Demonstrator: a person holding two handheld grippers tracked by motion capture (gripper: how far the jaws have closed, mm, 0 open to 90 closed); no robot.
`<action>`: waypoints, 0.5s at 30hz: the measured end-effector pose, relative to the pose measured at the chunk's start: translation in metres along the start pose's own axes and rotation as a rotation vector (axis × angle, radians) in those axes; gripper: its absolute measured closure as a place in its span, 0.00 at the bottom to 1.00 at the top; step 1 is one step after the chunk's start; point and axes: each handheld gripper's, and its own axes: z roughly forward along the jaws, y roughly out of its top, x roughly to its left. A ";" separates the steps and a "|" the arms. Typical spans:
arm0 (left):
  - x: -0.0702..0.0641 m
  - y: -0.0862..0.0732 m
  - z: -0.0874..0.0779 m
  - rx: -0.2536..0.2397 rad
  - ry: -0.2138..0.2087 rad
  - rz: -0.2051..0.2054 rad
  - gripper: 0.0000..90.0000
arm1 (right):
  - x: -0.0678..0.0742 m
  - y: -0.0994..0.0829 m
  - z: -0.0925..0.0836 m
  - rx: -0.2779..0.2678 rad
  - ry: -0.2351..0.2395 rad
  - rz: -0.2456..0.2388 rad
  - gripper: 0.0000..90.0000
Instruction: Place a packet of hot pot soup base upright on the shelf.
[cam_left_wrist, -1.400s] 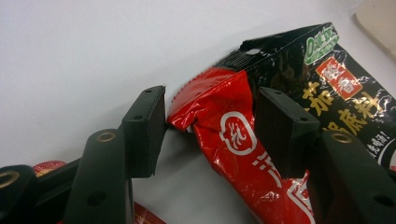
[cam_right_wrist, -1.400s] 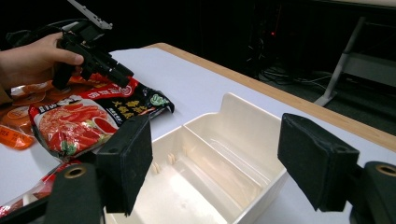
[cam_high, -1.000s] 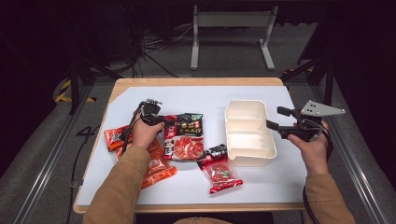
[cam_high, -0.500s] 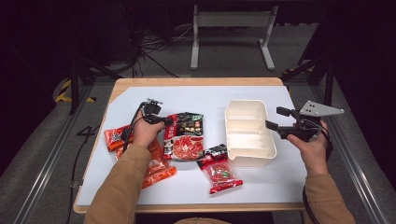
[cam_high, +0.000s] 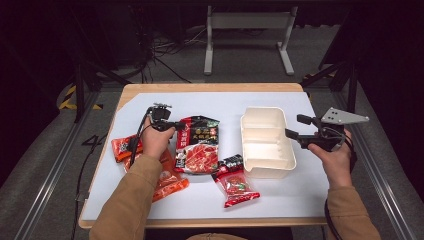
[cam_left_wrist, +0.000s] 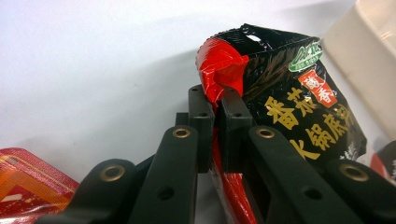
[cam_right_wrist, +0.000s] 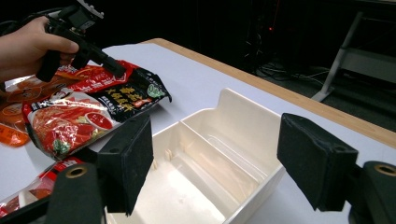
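The black-and-red sauce packet (cam_left_wrist: 280, 93) is glossy, crinkled plastic film, as are the orange packet (cam_high: 167, 182) and the small red packet (cam_high: 235, 182). The cream tray (cam_high: 265, 140) looks like smooth, slightly shiny moulded plastic. A matt white sheet (cam_high: 250, 100) covers the table (cam_high: 210, 87), whose bare edge is light wood. The right gripper (cam_right_wrist: 215, 158) carries rough, matt black foam pads (cam_right_wrist: 313, 158); the left gripper (cam_left_wrist: 216, 121) has matt black plastic jaws with brass-coloured rivets (cam_left_wrist: 181, 133).

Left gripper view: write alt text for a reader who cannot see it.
The left tool is shut on the red corner of a black soup-base packet, on a white table. An orange packet lies lower left.
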 end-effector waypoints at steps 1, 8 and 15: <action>-0.001 0.001 -0.002 -0.005 -0.001 0.005 0.96 | 0.000 0.000 0.000 0.000 -0.002 0.001 0.30; -0.016 0.006 -0.022 -0.079 -0.007 0.028 0.96 | 0.000 0.002 -0.002 0.001 -0.006 0.005 0.31; -0.039 0.009 -0.045 -0.156 -0.026 0.086 0.97 | 0.003 0.005 -0.003 0.001 0.002 0.001 0.31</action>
